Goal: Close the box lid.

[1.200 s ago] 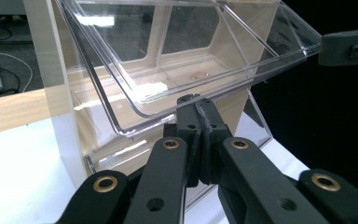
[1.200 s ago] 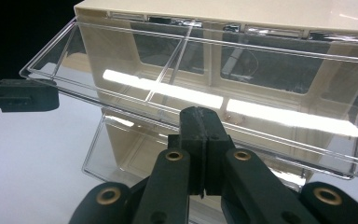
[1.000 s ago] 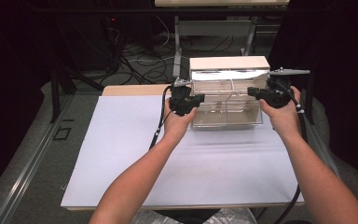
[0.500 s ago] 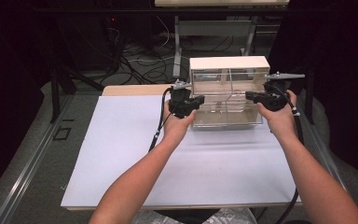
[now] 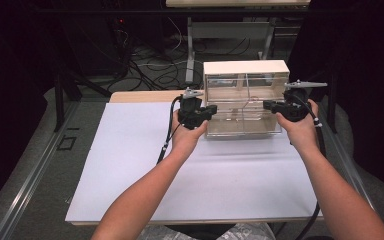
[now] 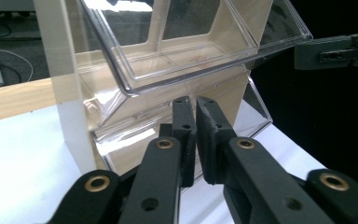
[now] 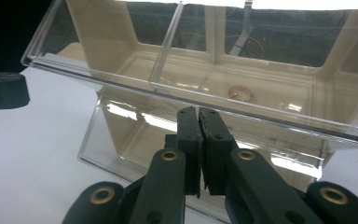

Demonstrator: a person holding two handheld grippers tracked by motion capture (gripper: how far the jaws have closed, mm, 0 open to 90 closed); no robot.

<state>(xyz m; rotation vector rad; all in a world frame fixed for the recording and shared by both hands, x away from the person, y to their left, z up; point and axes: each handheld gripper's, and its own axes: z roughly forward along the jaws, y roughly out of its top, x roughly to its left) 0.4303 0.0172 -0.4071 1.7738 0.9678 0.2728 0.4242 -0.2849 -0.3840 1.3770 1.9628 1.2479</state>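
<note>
While both grippers flank it, the clear two-tier bin cabinet (image 5: 244, 102) stands at the far edge of the white table (image 5: 130, 170), right of centre and well short of the near edge.

Item: cabinet, cream frame, two rows of transparent tilt-out bins. Long axis runs left to right, parallel to the table's far edge. In the gripper views the upper bin (image 6: 186, 42) is tipped outward toward the person, its clear lip overhanging the lower bin (image 7: 135, 135). A small ring-like object (image 7: 241, 92) lies in the upper bin's right-hand compartment; what it is cannot be told.

Item: left gripper (image 5: 211, 108), at the cabinet's left front corner, pointing inward along the long axis. Jaws nearly together with a thin slit between the pads, nothing between them; they have just eased apart by a hair. Tips sit below the tilted bin's lip, level with the lower bin's front.

Item: right gripper (image 5: 267, 104), at the cabinet's right front corner, pointing inward, mirror of the left. Jaws likewise all but clenched and empty, also just parted slightly.

Governing relation: the cabinet lies between the two grippers, each about equally near its own end. The ring-like object's compartment is probably closer to the right gripper.
</note>
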